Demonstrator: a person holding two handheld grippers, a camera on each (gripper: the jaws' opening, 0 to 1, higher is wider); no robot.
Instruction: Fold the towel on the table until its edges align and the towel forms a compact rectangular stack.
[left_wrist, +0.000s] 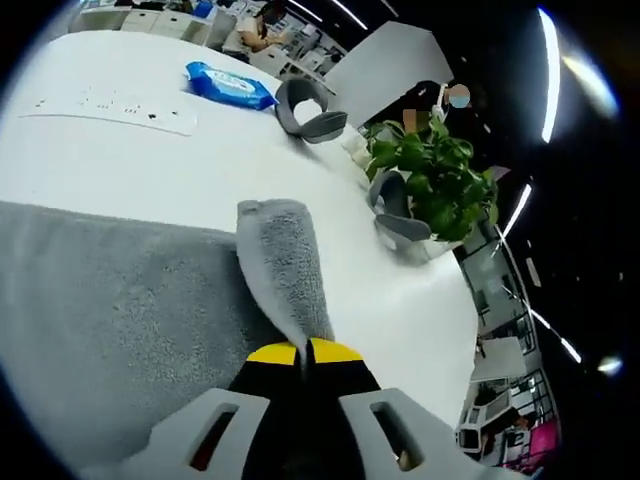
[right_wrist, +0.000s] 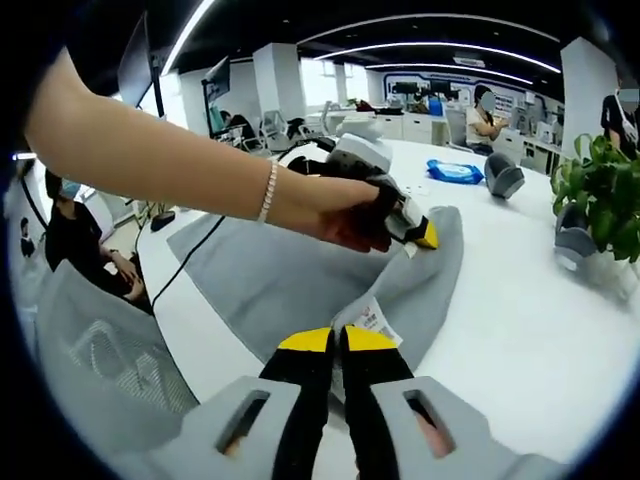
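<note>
Towel (left_wrist: 130, 300), grey, soft and limp, lies on the white table (left_wrist: 200, 160). Left gripper (left_wrist: 304, 352) pinches a corner at 12 o'clock; right gripper (right_wrist: 336, 340) is clamped on the labelled corner. Corners suit gripping.

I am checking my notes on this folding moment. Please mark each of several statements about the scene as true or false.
1. The left gripper is shut on a corner of the grey towel. True.
2. The right gripper is open. False: it is shut on a towel edge near the white label.
3. The blue packet lies on the towel. False: it lies apart on the white table.
4. A green plant stands near the table edge. True.
</note>
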